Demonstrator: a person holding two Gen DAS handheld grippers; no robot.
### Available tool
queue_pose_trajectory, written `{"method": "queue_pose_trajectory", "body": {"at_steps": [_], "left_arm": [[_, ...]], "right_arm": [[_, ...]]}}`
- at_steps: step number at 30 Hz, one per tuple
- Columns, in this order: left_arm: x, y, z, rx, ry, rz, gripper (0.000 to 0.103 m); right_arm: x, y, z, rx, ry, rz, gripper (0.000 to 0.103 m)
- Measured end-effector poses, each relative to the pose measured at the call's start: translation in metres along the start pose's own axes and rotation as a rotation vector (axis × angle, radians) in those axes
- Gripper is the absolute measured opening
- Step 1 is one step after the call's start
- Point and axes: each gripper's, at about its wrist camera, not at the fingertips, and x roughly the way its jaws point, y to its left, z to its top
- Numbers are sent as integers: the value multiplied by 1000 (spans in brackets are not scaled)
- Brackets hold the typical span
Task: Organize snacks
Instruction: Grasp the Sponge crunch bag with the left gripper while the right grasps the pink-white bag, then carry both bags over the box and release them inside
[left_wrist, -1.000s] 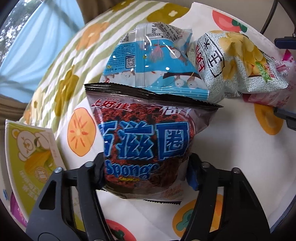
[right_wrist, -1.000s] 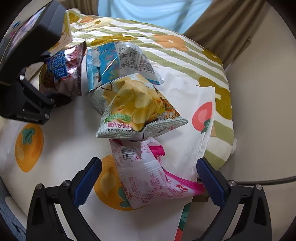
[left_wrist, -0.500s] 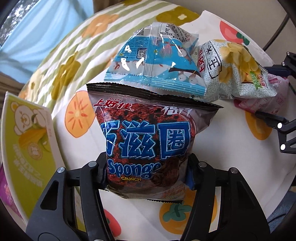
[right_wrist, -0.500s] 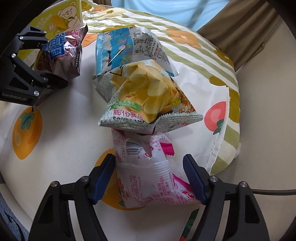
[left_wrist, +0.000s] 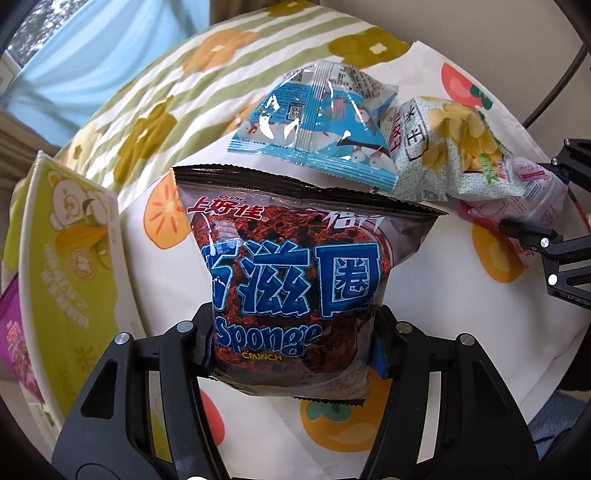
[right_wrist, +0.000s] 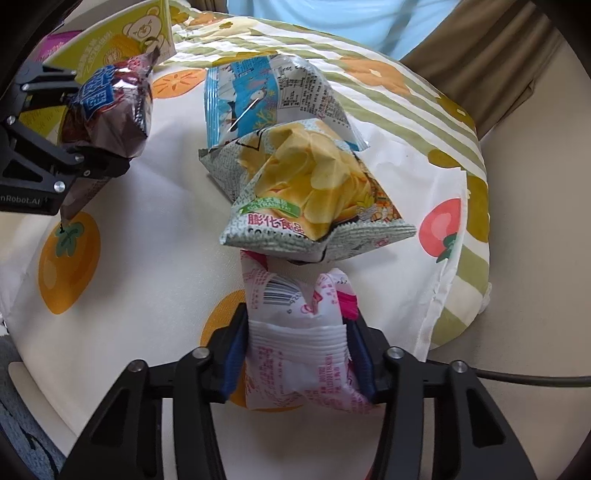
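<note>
While left claw grips brown bag, right claw pinches pink packet.

The brown snack bag is glossy foil-like film; the blue packet is shiny clear-edged plastic. The fruit-print cloth looks matt and smooth, probably cotton — the green carton is matt card.

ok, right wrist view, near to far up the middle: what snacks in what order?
Pink-and-white snack packet clamped in the right hand-held gripper → yellow potato chip bag → blue-and-white snack packet.
</note>
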Motion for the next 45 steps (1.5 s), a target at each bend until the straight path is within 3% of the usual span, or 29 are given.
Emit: {"method": "queue_pose_trajectory", "body": {"at_steps": [10,20,28,33,40,45], "left_arm": [[-49,-1,-9,-84,-56,11,56],[-119,35,-14,-201,-146,35,56],[-180,109,-24,-309,-251,59,56],[-200,177,-39,-342,-284,104,56],[-199,279,-65,-383,-277,111,56],[-175,347,-77,-411,-245,70,56]], "right_arm": [[-32,-8,-14,91,-32,43,43],[-88,-13,4,140,-113,57,43],[-135,9,64,82,-219,73,43],[-150,30,115,116,-277,121,43],[-154,97,199,108,-321,172,43],[-149,145,253,121,-332,218,43]]}}
